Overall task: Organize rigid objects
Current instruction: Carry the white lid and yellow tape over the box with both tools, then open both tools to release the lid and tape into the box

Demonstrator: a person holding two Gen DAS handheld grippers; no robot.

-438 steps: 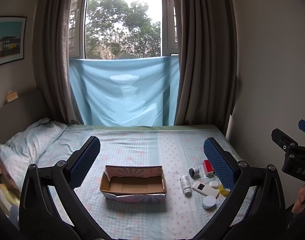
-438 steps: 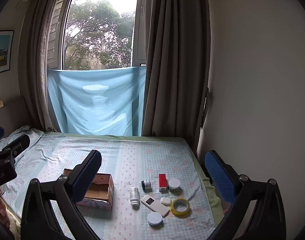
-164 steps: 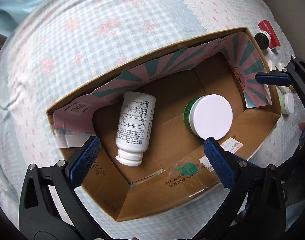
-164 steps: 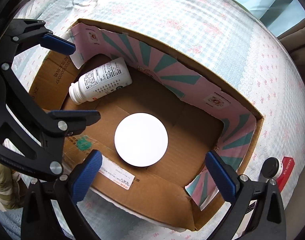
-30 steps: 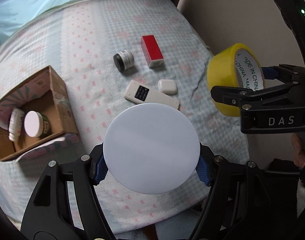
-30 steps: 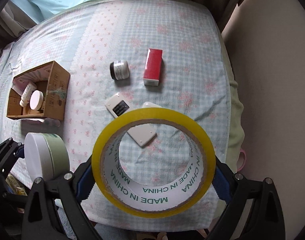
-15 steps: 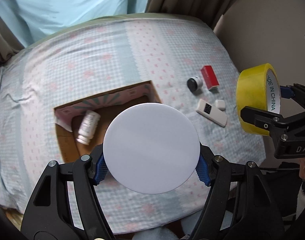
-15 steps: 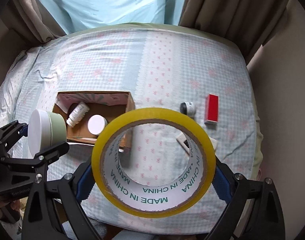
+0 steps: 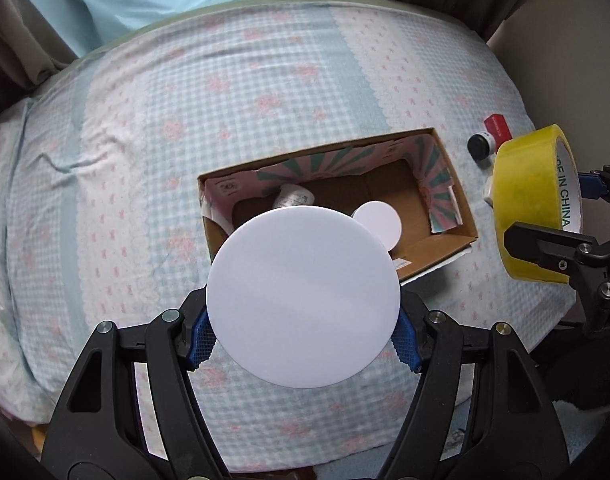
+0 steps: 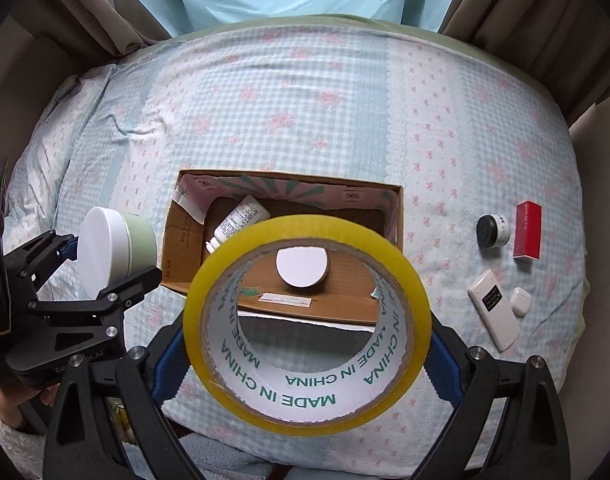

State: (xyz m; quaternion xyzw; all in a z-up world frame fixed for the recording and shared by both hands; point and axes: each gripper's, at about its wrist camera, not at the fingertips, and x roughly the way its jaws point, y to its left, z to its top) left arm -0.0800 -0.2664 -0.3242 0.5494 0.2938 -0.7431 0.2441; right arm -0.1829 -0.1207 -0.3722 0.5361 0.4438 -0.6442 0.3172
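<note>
My left gripper [image 9: 303, 330] is shut on a round jar with a white lid [image 9: 303, 296]; the right wrist view shows the same white-lidded jar [image 10: 109, 246] has a pale green body. My right gripper [image 10: 307, 350] is shut on a roll of yellow tape [image 10: 405, 280], also seen as the tape roll [image 9: 533, 204] at the right of the left wrist view. Both hang above the near edge of an open cardboard box [image 10: 181, 256] on the bed. Inside the box lie a white pill bottle [image 10: 241, 220] and another white-lidded jar [image 10: 303, 266].
On the checked bedspread [image 10: 305, 112] right of the box lie a small black-capped jar [image 10: 491, 232], a red box [image 10: 527, 236], a white remote [image 10: 493, 312] and a small white case [image 10: 519, 300]. Curtains and a blue cloth stand behind the bed. A hand [image 10: 9, 408] shows at lower left.
Both grippers have carried their loads leftward from the loose items toward the box, which now lies almost straight below them and looks closer. Neither grip has altered.
</note>
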